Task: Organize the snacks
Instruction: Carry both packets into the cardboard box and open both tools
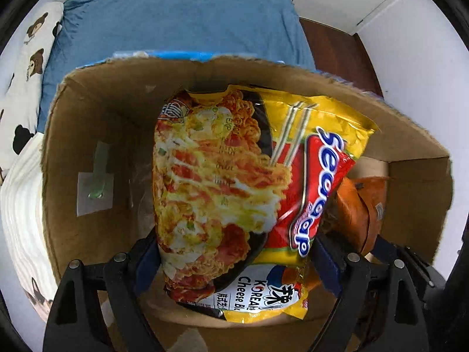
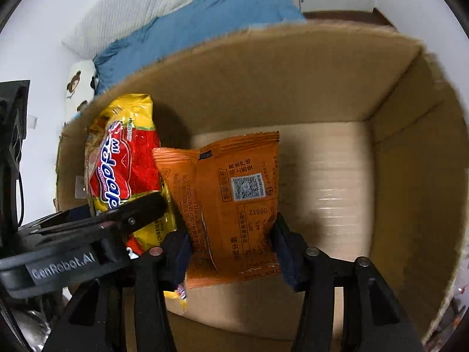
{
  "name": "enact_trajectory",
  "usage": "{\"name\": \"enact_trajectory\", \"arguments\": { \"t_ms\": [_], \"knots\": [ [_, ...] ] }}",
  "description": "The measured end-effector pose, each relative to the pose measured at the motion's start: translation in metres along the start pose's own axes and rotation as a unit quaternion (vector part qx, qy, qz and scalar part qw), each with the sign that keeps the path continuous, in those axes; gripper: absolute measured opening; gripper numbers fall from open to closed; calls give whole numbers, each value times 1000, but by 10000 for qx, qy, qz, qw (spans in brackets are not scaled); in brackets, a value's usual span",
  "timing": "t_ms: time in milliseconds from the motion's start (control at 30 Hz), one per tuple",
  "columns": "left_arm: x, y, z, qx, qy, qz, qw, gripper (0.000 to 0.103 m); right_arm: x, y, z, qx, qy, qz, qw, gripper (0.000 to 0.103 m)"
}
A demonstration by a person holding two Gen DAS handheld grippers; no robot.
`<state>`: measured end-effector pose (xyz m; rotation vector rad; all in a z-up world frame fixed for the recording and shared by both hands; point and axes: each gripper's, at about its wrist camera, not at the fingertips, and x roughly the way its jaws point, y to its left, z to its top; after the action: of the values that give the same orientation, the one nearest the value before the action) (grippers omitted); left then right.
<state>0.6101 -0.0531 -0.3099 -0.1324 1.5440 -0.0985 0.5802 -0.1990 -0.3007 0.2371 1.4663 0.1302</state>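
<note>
A brown cardboard box (image 1: 96, 135) stands open under both grippers. My left gripper (image 1: 234, 258) points down into it, shut on a wide yellow and red instant noodle packet (image 1: 222, 182) whose sides meet both pads. My right gripper (image 2: 231, 249) holds an orange snack packet (image 2: 234, 193) upright over the box floor, its pads touching both edges. In the right wrist view the noodle packet (image 2: 123, 161) hangs just left of the orange one, with the left gripper's black housing (image 2: 64, 264) beside it. The orange packet (image 1: 357, 214) also shows at the right of the left wrist view.
The box wall (image 2: 293, 82) rises behind both packets, and the right half of its floor (image 2: 328, 182) is bare. Behind the box lie a blue cloth (image 1: 176, 14), a bear-print pillow (image 1: 29, 58) and a white ribbed blanket (image 1: 17, 205). Dark wooden floor (image 1: 337, 47) shows at the back right.
</note>
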Motion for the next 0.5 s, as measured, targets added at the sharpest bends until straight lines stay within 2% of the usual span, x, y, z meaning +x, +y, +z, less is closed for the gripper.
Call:
{"name": "enact_trajectory", "arguments": {
  "t_ms": [67,100,300,400,500],
  "knots": [
    [2,-1,0,22,-54,57,10000,93,6,2,-2,-141,22,-161,9998,90],
    [1,-2,0,18,-66,73,9999,94,9,2,0,-168,41,-185,9997,95],
    [-11,-9,-3,80,-256,-52,9996,94,15,-5,1,-199,52,-287,9994,97],
    [-26,-8,-14,150,-451,1,9989,94,4,-5,-7,-199,-37,-268,9994,97],
    [-47,-10,-32,282,-844,156,9959,94,-16,-4,-22,-246,-210,-224,9992,97]
  ]
}}
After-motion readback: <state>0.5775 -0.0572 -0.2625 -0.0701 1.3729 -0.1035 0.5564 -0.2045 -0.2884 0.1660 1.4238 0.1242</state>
